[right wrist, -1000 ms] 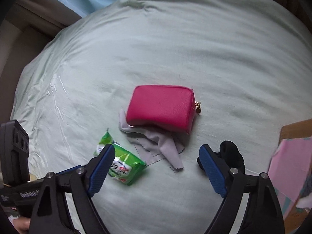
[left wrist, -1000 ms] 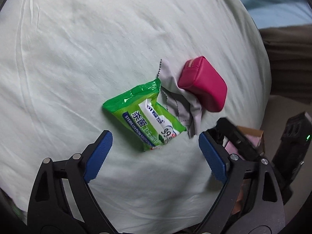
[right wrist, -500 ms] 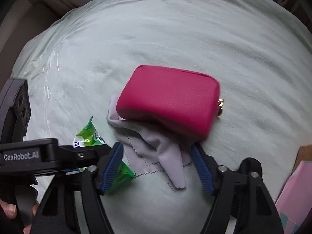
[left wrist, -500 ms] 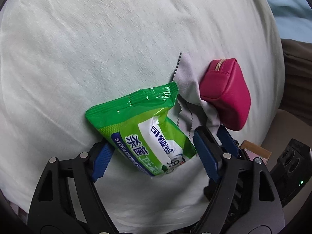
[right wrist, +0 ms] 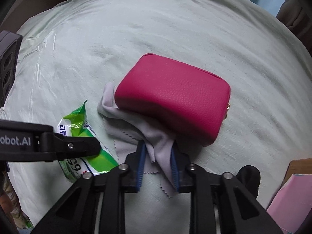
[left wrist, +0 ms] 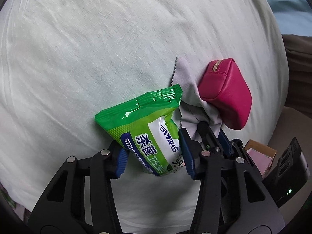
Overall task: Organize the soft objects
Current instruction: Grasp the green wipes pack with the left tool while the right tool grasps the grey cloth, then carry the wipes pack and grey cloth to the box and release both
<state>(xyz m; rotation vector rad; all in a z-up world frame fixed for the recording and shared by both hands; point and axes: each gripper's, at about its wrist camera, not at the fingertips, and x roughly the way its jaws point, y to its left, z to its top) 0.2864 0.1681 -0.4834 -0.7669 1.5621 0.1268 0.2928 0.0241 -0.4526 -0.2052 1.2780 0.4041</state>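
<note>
A green wet-wipes pack (left wrist: 148, 130) lies on the pale green bedsheet (left wrist: 97, 48). My left gripper (left wrist: 154, 159) is shut on the pack's near end. A grey cloth with zigzag edges (right wrist: 154, 142) lies partly under a pink zip pouch (right wrist: 175, 101). My right gripper (right wrist: 158, 165) is shut on the cloth's near fold, just in front of the pouch. The wipes pack also shows in the right wrist view (right wrist: 85, 156), with the left gripper's arm across it. The pouch (left wrist: 226, 95) and cloth (left wrist: 191, 93) show to the right in the left wrist view.
A cardboard box with pink contents (right wrist: 292, 195) stands at the lower right beside the bed. A black object (right wrist: 250, 177) lies near it. A brown cushion (left wrist: 298, 68) borders the bed's right edge.
Both grippers moved forward and closed. The left closed on the wipes pack; the right closed on the grey cloth in front of the pouch.
</note>
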